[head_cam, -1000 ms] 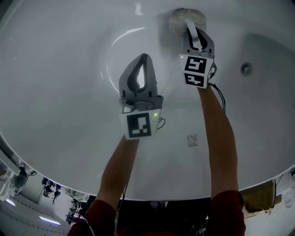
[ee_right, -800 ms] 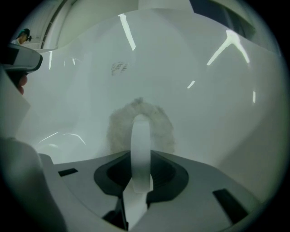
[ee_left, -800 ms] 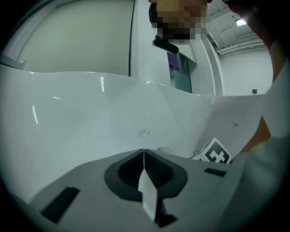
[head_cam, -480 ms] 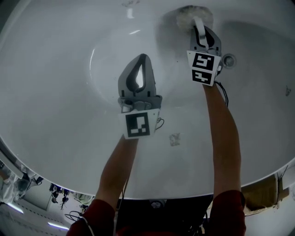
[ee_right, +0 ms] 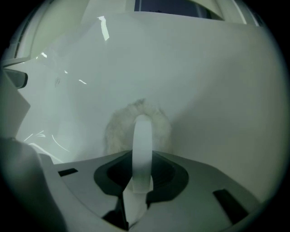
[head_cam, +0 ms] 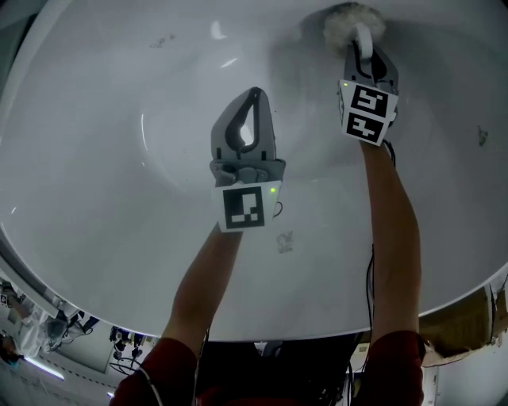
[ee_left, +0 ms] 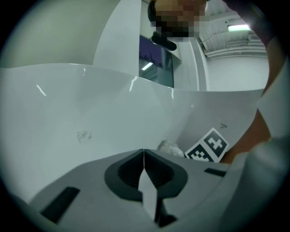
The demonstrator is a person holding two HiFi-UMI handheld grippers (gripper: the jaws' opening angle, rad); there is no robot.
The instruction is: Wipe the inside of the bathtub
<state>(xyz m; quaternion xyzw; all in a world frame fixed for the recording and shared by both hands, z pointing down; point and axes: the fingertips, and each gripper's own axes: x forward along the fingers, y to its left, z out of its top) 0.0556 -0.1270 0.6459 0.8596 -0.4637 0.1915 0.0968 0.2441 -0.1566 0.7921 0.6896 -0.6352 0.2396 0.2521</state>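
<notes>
Both tools are inside the tub (head_cam: 103,174). My right gripper (head_cam: 363,40), at one o'clock, grips the white handle (ee_right: 142,140) of a fluffy brush (head_cam: 349,17) pressed against the tub wall. My left gripper (head_cam: 254,99), near centre, has its jaws together, empty.

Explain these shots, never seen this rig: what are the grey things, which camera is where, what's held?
No robot here: a person holds a two-jaw gripper in each hand and leans over a white bathtub. The head view is from a camera on the person's head, looking down. The other two views are from cameras riding on each gripper, looking along its jaws. The left gripper is shut and empty, pointing into the tub. The right gripper is shut on the white handle of a fluffy pad pressed against the tub wall. The marker cube on each is part of the gripper. A small smudge shows on the tub surface.
</notes>
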